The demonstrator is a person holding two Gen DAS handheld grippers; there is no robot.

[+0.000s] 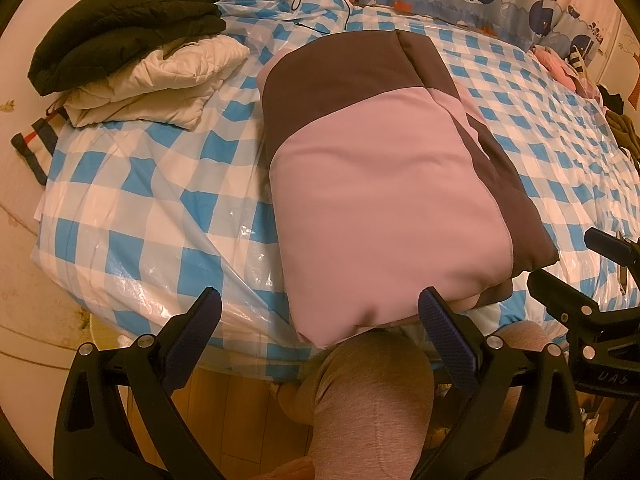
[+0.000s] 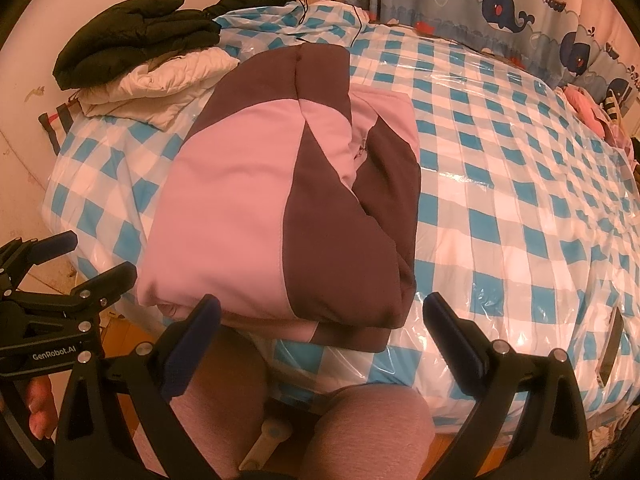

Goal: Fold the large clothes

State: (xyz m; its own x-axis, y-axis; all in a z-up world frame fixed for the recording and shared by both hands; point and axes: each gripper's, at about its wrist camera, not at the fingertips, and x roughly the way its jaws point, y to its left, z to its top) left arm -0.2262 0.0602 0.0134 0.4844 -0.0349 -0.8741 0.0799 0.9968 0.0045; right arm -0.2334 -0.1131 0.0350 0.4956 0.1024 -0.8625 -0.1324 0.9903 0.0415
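Note:
A pink and dark brown jacket (image 1: 384, 184) lies folded into a thick rectangle on the blue-and-white checked bed cover (image 1: 132, 200), its near end hanging over the bed's front edge. In the right wrist view the same jacket (image 2: 272, 208) shows its folded layers on the right side. My left gripper (image 1: 320, 312) is open, held just short of the jacket's near end, nothing between its fingers. My right gripper (image 2: 320, 316) is open too, just before the jacket's near hem. The right gripper (image 1: 576, 264) also appears at the right edge of the left wrist view.
A folded white quilted garment (image 1: 160, 88) with a black coat (image 1: 120, 24) on top sits at the bed's far left corner. Whale-print curtain (image 2: 500, 4) hangs behind the bed. Pink clothes (image 2: 588, 108) lie far right. A person's knees (image 1: 372, 400) in grey-pink trousers are below the bed edge.

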